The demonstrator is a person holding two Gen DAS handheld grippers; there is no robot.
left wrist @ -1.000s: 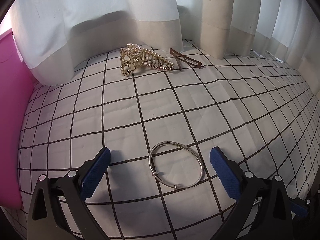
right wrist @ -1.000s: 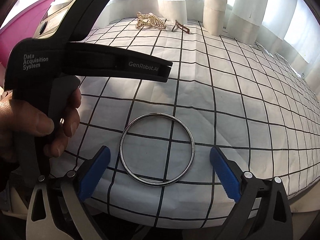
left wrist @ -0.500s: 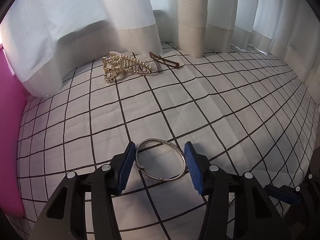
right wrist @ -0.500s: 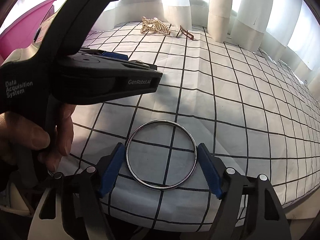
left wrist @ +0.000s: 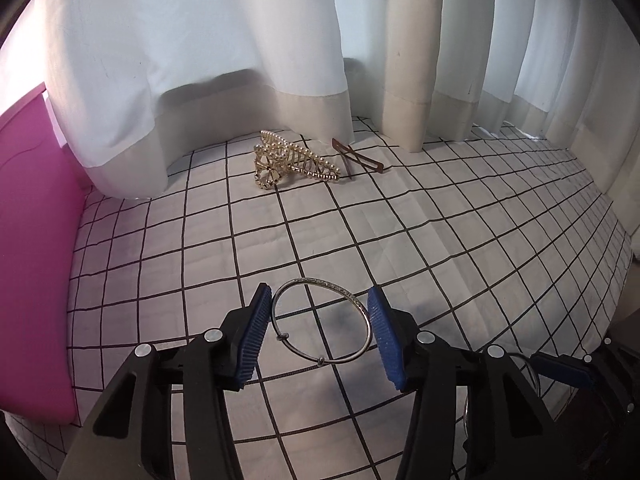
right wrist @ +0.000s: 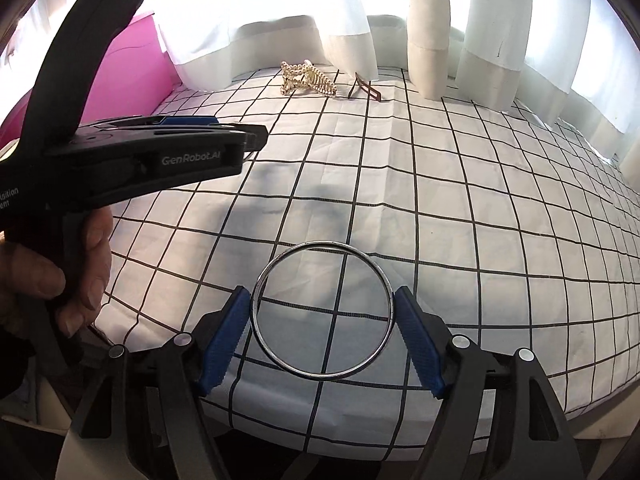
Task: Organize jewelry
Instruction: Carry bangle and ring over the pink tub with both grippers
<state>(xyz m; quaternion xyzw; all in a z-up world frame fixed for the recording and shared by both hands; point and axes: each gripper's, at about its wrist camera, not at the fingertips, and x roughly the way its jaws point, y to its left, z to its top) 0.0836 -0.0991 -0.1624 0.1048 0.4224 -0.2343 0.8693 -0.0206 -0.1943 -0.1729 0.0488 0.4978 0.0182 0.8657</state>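
Observation:
A thin silver bangle with a small clasp sits between the blue pads of my left gripper, which is shut on it and holds it just above the checked cloth. In the right wrist view a larger plain silver bangle is clamped across its width by my right gripper, also slightly off the cloth. My left gripper shows side-on at the left of that view, held by a hand. A gold pearl hair claw and a brown hair clip lie at the far edge.
White curtains hang down onto the back of the cloth. A pink panel stands along the left side. The cloth's front edge drops off close below the right gripper. The hair claw and brown clip lie near the curtains.
Both grippers went from wide open to shut on their bangles. Both have since risen a little, lifting the bangles off the cloth.

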